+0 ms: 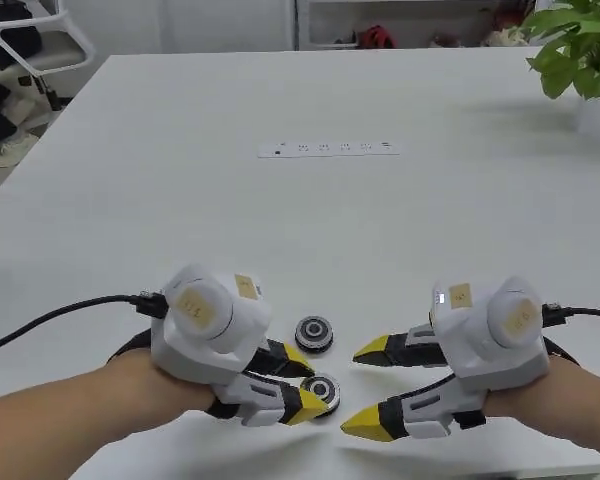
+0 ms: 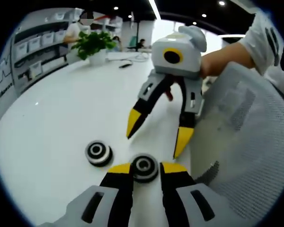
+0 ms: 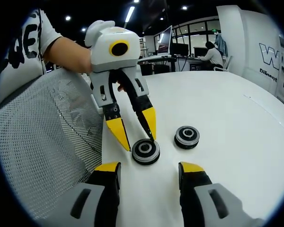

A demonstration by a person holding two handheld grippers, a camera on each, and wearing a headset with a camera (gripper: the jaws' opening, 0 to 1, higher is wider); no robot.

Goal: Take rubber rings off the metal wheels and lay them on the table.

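Observation:
Two small metal wheels with black rubber rings lie on the white table (image 1: 310,220). The near wheel (image 1: 323,391) (image 2: 143,166) (image 3: 145,151) sits between the yellow tips of my left gripper (image 1: 305,385) (image 2: 145,169) (image 3: 135,132), whose jaws press on its sides. The second wheel (image 1: 314,334) (image 2: 98,152) (image 3: 187,136) lies free a little farther out. My right gripper (image 1: 365,388) (image 3: 150,169) (image 2: 156,135) faces the left one with its jaws spread wide and nothing in them, a short way from the held wheel.
A power strip (image 1: 328,149) lies flat at mid table. A potted plant (image 1: 578,45) stands at the far right corner. A mesh chair back (image 3: 52,142) rises just behind the table's near edge.

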